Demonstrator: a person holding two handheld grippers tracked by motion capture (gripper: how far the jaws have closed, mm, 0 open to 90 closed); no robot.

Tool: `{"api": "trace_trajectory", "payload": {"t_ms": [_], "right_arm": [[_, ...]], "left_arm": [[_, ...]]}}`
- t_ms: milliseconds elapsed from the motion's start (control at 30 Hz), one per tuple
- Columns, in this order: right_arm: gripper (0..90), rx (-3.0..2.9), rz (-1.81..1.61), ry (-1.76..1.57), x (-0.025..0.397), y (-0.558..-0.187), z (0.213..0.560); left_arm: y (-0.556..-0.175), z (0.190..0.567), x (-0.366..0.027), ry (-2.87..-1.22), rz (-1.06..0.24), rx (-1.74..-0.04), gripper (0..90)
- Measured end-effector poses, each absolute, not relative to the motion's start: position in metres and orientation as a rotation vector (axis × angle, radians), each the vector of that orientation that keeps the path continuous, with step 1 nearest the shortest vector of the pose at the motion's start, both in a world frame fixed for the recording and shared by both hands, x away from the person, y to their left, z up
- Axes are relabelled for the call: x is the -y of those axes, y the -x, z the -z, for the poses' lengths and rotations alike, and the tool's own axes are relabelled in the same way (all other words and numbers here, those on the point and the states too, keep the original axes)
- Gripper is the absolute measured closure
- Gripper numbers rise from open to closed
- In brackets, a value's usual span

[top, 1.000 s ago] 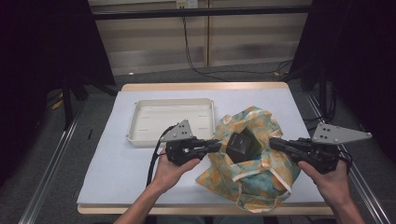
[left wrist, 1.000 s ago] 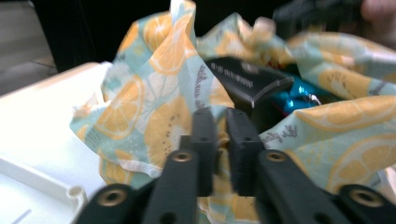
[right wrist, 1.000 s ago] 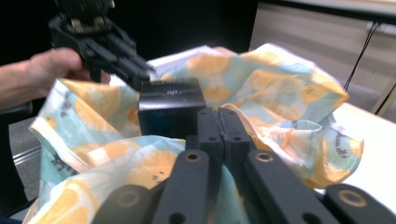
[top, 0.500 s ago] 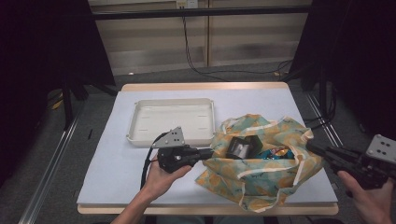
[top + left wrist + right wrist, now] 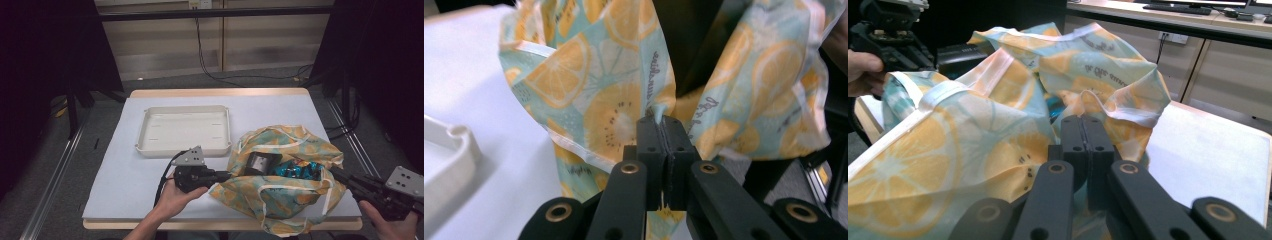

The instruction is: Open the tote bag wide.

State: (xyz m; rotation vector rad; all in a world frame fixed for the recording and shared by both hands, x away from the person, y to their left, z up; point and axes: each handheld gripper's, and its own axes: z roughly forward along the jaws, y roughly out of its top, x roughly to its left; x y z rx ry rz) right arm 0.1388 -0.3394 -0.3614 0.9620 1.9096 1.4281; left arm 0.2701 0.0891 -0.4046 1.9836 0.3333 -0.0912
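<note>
We've just pulled the bag open a lot wider than it was a second ago: our right gripper has swung out toward the worktop's right edge, dragging that rim with it, while our left gripper has stayed put on the near-left rim. Both sets of fingers are clenched on fabric, left and right.

So the mouth now gapes, and we can see a black box and a shiny blue packet inside. Probably unpacking comes next, maybe into the white tray just behind-left. Snag: both hands are busy holding the bag, and the floppy cloth will likely sag shut once we let go.
</note>
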Motion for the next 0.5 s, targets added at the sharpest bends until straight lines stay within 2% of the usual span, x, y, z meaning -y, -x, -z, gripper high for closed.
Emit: {"api": "trace_trajectory", "payload": {"t_ms": [67, 100, 133, 167, 267, 500], "right_arm": [[90.0, -1.91, -1.439, -0.981, 0.339, -0.14, 0.366], [90.0, -1.904, -1.443, -0.985, 0.339, -0.142, 0.368], [90.0, -1.919, -1.448, -0.989, 0.339, -0.143, 0.369], [90.0, -1.919, -1.448, -0.989, 0.339, -0.143, 0.369], [90.0, -1.926, -1.457, -0.99, 0.337, -0.146, 0.367], [90.0, -1.927, -1.473, -0.974, 0.33, -0.156, 0.365]], "left_arm": [[-0.268, 0.405, -0.089, -1.992, 0.102, -0.327, 85.0], [-0.266, 0.405, -0.088, -1.985, 0.09, -0.338, 81.5], [-0.264, 0.403, -0.089, -1.984, 0.076, -0.342, 73.1], [-0.262, 0.4, -0.09, -1.967, 0.071, -0.336, 73.1], [-0.257, 0.387, -0.096, -1.909, 0.018, -0.339, 61.7], [-0.249, 0.354, -0.105, -1.803, -0.063, -0.307, 57.5]]}}
